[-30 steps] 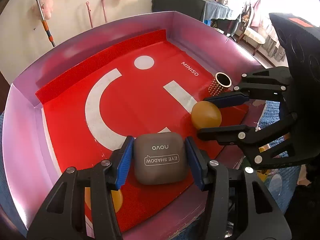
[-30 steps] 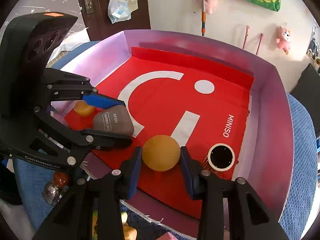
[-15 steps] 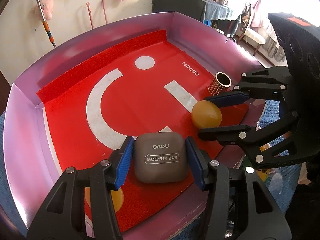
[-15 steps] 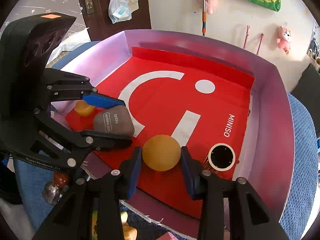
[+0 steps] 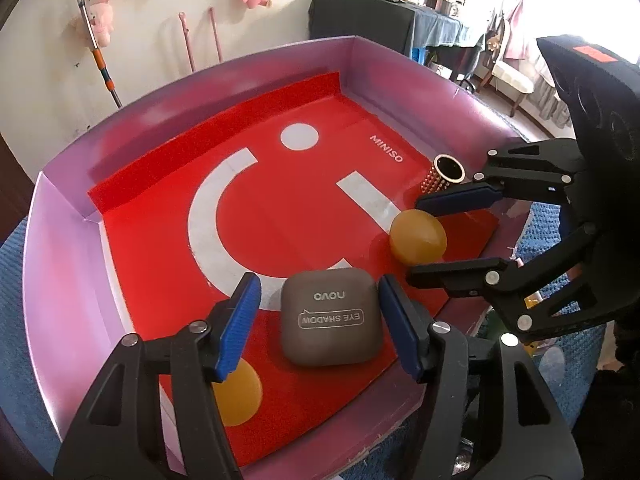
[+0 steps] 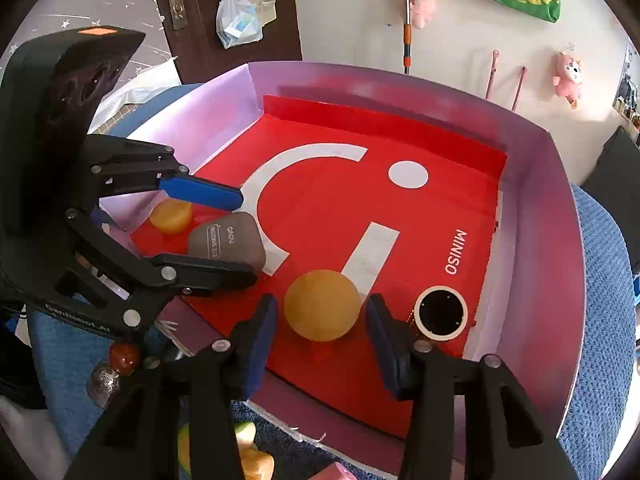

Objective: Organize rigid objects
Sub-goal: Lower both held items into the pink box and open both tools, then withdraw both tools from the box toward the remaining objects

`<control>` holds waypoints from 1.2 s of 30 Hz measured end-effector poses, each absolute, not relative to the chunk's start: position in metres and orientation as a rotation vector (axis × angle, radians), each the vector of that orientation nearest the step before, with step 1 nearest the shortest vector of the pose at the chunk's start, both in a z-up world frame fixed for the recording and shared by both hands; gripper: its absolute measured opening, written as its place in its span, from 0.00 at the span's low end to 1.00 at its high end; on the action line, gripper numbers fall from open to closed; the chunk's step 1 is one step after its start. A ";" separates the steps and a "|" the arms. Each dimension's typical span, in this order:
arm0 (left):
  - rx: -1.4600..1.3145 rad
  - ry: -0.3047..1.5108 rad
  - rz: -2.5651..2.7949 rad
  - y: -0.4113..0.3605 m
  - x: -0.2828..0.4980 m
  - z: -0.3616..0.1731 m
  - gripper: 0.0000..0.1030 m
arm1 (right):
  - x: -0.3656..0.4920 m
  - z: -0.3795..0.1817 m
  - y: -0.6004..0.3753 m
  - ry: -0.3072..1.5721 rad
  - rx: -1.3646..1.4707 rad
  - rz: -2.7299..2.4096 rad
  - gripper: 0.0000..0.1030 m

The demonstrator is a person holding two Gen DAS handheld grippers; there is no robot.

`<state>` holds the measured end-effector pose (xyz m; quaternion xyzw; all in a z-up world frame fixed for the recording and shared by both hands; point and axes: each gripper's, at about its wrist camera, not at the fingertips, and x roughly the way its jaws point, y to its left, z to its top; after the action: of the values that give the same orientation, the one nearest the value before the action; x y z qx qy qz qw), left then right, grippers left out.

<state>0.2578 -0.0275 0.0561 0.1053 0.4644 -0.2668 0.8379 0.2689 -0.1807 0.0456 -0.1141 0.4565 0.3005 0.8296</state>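
Observation:
A grey-brown eye shadow case (image 5: 330, 320) lies on the red liner of a purple-walled box (image 5: 72, 260). My left gripper (image 5: 318, 284) straddles it with its jaws opening, and small gaps show beside the blue pads. To its right an orange ball (image 5: 418, 236) rests on the liner between the fingers of my right gripper (image 5: 414, 240). In the right wrist view the ball (image 6: 322, 306) sits free between the opening jaws of the right gripper (image 6: 322, 304). The left gripper (image 6: 246, 238) brackets the case (image 6: 226, 242) there.
A second orange ball (image 5: 236, 396) lies at the box's near left corner. A gold studded cylinder (image 6: 440, 312) stands upright near the right wall (image 6: 552, 220). Outside the front rim, on blue knit cloth (image 6: 600, 320), sit a red-capped bottle (image 6: 120, 356) and a yellow toy (image 6: 248, 452).
Both grippers' jaws have spread apart, letting go of the case and the ball. Both objects stay where they were on the liner. Neither hand has shifted.

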 end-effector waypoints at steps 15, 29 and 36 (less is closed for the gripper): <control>0.164 0.860 -0.512 -0.006 0.226 0.096 0.72 | 0.242 0.081 -0.186 0.882 -0.235 0.614 0.65; 0.098 0.659 -0.418 0.003 0.147 0.138 0.79 | 0.167 0.146 -0.206 0.702 -0.180 0.542 0.92; 0.040 0.553 -0.335 0.014 0.098 0.143 0.90 | 0.123 0.163 -0.217 0.635 -0.125 0.484 1.00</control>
<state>0.0978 0.0138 0.1435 0.0195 0.2715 -0.1647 0.9481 0.1233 -0.2171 0.1626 -0.0607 0.3087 0.2352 0.9196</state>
